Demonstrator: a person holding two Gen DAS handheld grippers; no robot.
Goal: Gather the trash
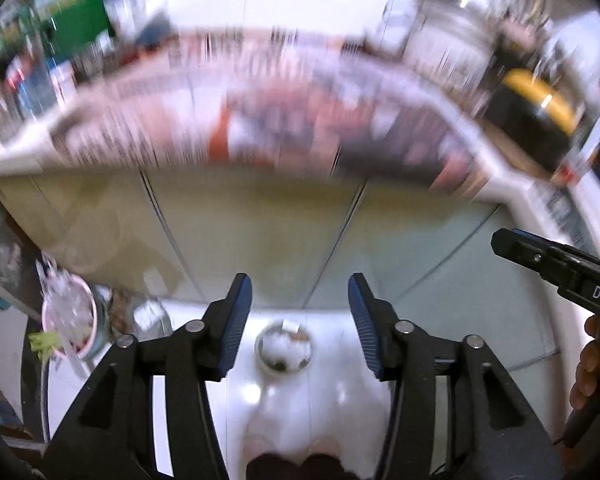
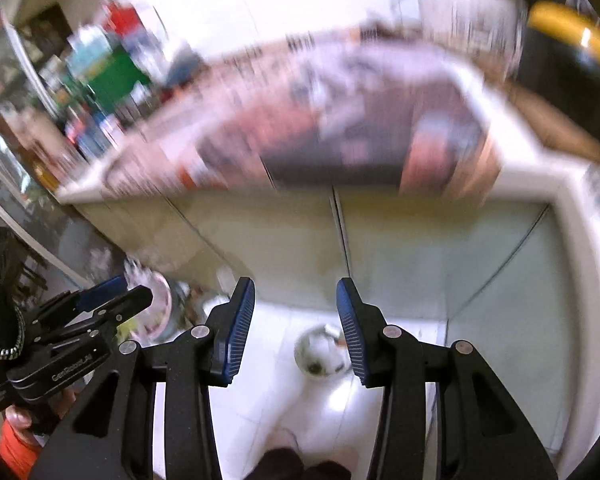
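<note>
Two grippers hang over a white tiled floor, both tipped downward, and both carry nothing. The left gripper (image 1: 300,316) has its blue pads parted with only bare floor between them; the right gripper (image 2: 296,328) stands much the same, jaws apart and empty.

Low in the middle of both wrist views sits a small round bin (image 1: 284,346) — a shallow container with a pale rim, holding white crumpled scraps and some darker bits. From the right wrist view it lies just beside the right-hand pad, far below on the floor. My guess is this is where the trash goes, and the grippers are held open because nothing is being carried.

Across the upper half of the frame runs the table (image 1: 512,184), its white edge curving, its top spread with printed paper (image 1: 300,120), badly blurred. Pale cupboard doors (image 1: 260,224) stand beneath it. At the lower left a pink-rimmed basket (image 1: 70,316) of clutter rests on the floor.
</note>
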